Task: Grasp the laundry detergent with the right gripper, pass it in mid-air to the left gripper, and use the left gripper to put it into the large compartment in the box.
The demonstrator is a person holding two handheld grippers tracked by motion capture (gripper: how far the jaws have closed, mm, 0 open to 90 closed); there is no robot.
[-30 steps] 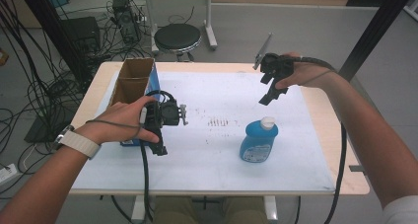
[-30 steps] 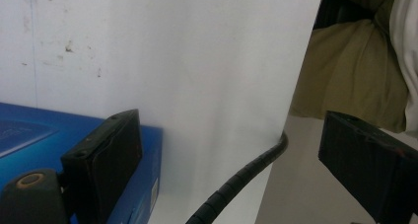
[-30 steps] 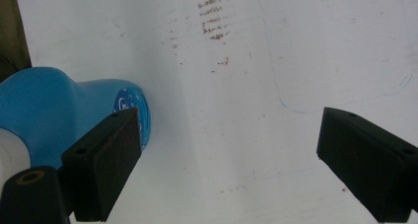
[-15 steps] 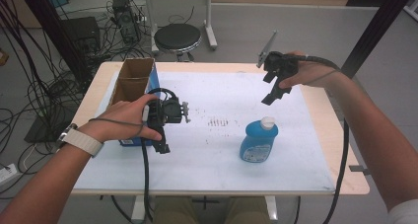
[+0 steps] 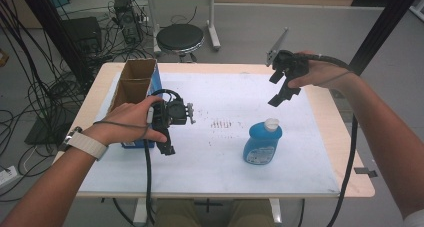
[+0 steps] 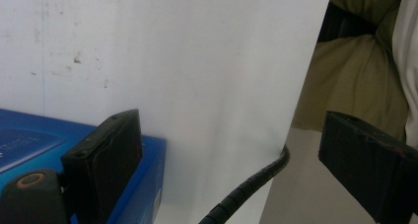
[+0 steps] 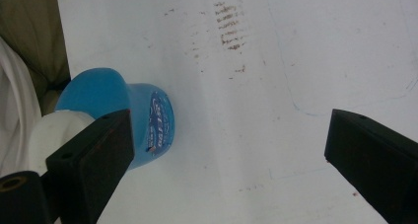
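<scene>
A blue bottle (image 5: 262,142) with a white cap stands upright on the white table cover, right of centre. My right gripper (image 5: 279,89) hangs open in the air behind and above it, jaws pointing down. In the right gripper view the bottle (image 7: 148,120) sits low at the left, partly behind the left jaw, with the right gripper (image 7: 226,155) wide open. My left gripper (image 5: 166,146) is open, low over the table beside an open blue box (image 5: 131,82). In the left gripper view the left gripper (image 6: 226,150) has the blue box (image 6: 29,140) behind its left jaw.
The white cover (image 5: 225,167) lies on a wooden table (image 5: 350,152) and carries brown smudges (image 5: 222,123) mid-table. A black stool (image 5: 180,37) stands behind the table. Cables and equipment (image 5: 90,32) crowd the floor at the back left. The left gripper's cable (image 6: 246,187) runs past the table's front edge.
The right gripper has drifted slightly right and back, still raised. The left gripper has edged a little to the right beside the box.
</scene>
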